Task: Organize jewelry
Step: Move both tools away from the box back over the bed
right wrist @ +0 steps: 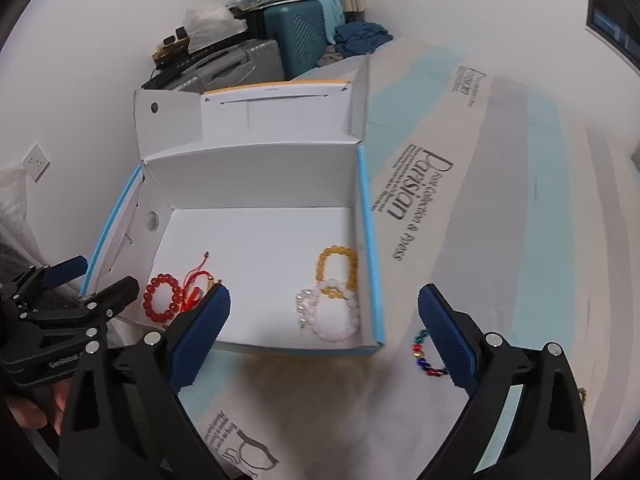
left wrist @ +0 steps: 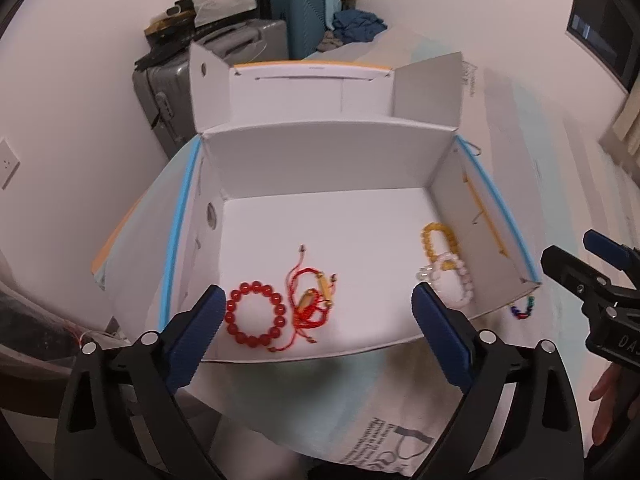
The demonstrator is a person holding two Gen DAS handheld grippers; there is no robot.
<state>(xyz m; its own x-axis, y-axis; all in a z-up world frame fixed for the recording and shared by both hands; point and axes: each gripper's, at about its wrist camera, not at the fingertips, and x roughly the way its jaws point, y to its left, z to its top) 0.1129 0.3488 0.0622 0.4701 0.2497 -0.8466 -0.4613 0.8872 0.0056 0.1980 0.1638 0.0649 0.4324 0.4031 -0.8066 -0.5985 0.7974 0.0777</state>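
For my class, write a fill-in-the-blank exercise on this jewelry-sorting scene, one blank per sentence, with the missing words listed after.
1. The multicoloured bead bracelet lies ____ the white box, on the printed sheet.
2. The bead bracelet beside the red cord bracelet is ____ in colour.
3. The yellow bead bracelet partly overlaps the ____ bead bracelet.
4. Both the left gripper and the right gripper are ____.

Missing words: outside; red; white; open

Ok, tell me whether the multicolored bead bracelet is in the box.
Out: the multicolored bead bracelet lies on the printed sheet beside the box.
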